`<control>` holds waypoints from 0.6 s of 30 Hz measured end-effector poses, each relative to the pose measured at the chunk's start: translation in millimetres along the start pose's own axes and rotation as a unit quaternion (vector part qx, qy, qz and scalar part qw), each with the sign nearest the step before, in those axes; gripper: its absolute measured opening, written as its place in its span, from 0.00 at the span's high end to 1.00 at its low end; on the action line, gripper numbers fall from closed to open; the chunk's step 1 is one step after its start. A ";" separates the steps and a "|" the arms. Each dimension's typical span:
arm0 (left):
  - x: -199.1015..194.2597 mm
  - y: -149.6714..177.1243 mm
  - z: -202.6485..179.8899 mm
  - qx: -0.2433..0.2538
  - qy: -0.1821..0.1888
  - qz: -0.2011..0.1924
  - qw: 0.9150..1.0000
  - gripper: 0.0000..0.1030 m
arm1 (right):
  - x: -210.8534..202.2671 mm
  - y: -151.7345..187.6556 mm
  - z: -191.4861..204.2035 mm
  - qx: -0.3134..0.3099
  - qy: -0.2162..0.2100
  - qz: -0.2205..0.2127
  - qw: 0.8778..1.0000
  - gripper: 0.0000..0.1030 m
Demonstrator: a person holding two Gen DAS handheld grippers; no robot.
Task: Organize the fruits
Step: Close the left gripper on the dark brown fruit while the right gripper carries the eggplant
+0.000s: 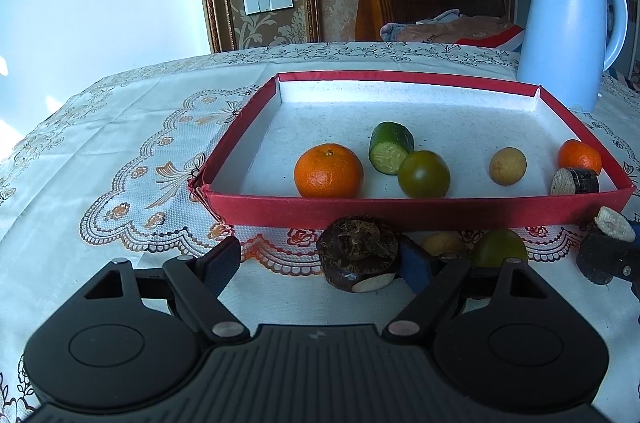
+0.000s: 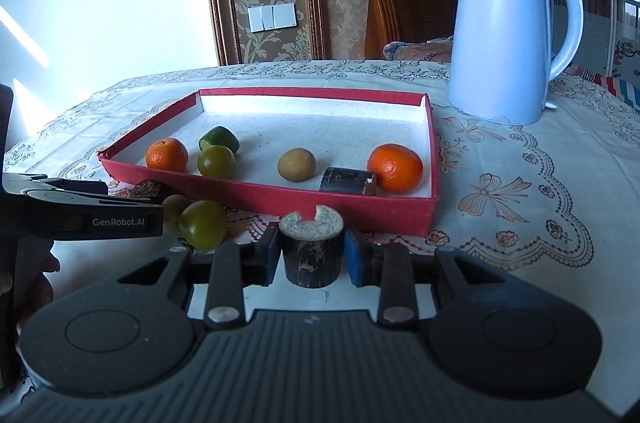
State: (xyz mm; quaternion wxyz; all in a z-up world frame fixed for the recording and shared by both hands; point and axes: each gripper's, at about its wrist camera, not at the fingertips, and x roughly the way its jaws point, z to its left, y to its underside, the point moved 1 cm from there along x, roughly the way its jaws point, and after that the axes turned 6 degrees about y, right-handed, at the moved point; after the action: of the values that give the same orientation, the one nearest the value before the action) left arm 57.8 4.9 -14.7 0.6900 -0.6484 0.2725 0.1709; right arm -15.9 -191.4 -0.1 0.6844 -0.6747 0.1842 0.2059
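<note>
A red tray (image 1: pixel 420 211) with a white floor holds two mandarins (image 1: pixel 329 170) (image 1: pixel 579 156), a cucumber piece (image 1: pixel 390 147), a green round fruit (image 1: pixel 424 174), a pale yellow round fruit (image 1: pixel 508 166) and a lying sugarcane piece (image 1: pixel 575 180). In front of the tray, a dark brown water chestnut (image 1: pixel 358 251) sits between the fingers of my left gripper (image 1: pixel 318 265). This gripper is open; the left pad stands clear of the chestnut. My right gripper (image 2: pixel 312 255) is shut on an upright sugarcane piece (image 2: pixel 312 247) just before the tray's front wall (image 2: pixel 280 199).
A green fruit (image 2: pixel 202 223) and a small yellowish fruit (image 2: pixel 174 209) lie on the patterned tablecloth (image 2: pixel 520 191) before the tray. A pale blue kettle (image 2: pixel 508 35) stands behind the tray's right corner. A wooden chair (image 2: pixel 404 7) is beyond the table.
</note>
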 end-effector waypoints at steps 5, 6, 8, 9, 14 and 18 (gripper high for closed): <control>0.4 -0.3 0.4 -0.002 0.002 0.001 1.000 0.19 | 6.8 -1.8 5.3 -0.013 0.011 0.017 1.000 0.70; 0.3 -0.2 0.6 -0.002 0.002 0.001 1.000 0.19 | 7.5 -2.4 7.2 -0.018 0.014 0.018 1.000 0.70; -0.1 -0.2 1.1 -0.004 0.006 0.000 1.000 0.19 | 7.7 -2.8 10.7 -0.027 0.021 0.018 0.999 0.70; -0.5 -0.2 1.7 -0.006 0.009 0.000 1.000 0.19 | 7.2 -2.8 12.0 -0.030 0.023 0.016 0.999 0.70; -4.2 0.0 4.9 -0.016 0.012 -0.011 1.000 0.25 | 0.1 -1.9 9.0 -0.021 0.017 -0.003 1.000 0.70; -6.9 -0.4 5.4 -0.019 0.011 -0.022 1.000 0.26 | -7.5 0.7 4.1 -0.008 0.006 -0.017 1.000 0.70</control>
State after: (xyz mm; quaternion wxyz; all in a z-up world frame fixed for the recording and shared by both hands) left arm 53.3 11.0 -10.2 0.6782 -0.6691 0.2621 0.1538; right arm -22.8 -187.6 3.3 0.6812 -0.6846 0.1748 0.1918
